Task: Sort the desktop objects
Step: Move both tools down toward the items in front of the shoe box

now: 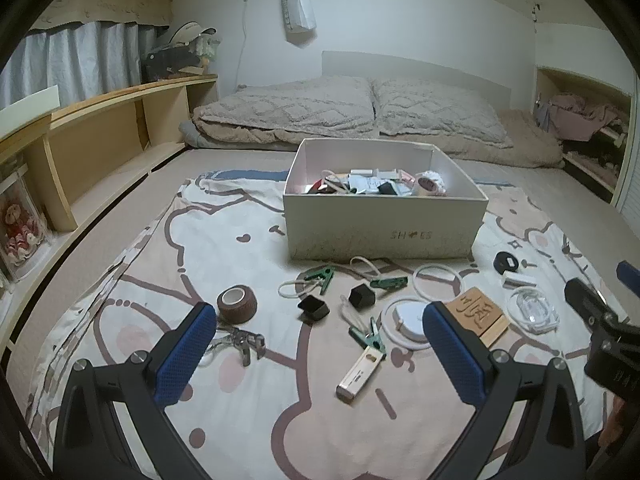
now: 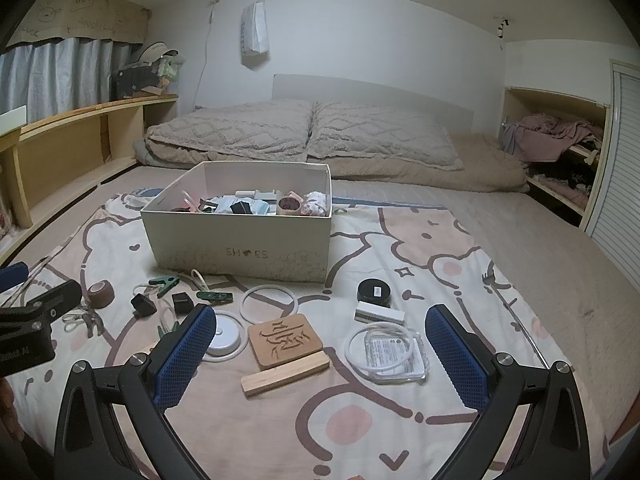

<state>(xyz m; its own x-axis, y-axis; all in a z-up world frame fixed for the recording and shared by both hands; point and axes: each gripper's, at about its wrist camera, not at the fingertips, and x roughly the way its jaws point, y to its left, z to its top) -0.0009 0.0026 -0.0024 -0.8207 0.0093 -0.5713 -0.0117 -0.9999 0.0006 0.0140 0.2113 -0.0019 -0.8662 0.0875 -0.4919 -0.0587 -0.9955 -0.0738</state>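
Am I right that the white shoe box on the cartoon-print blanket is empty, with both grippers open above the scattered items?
Not quite: the white shoe box already holds a pile of small items, as the right wrist view shows. The rest stands: it sits on the cartoon-print blanket, and the left gripper and right gripper are open.

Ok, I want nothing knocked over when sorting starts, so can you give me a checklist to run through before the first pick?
1. Left gripper open and empty: ok.
2. Right gripper open and empty: ok.
3. White cardboard shoe box open on top, with room above its contents: ok.
4. Carved wooden plaque on its wooden stand lies free between the right gripper's fingers: ok.
5. Brown roll of tape stands apart from its neighbours: ok.
6. Green clothes pegs free of the white cord loops beside them: cannot tell.
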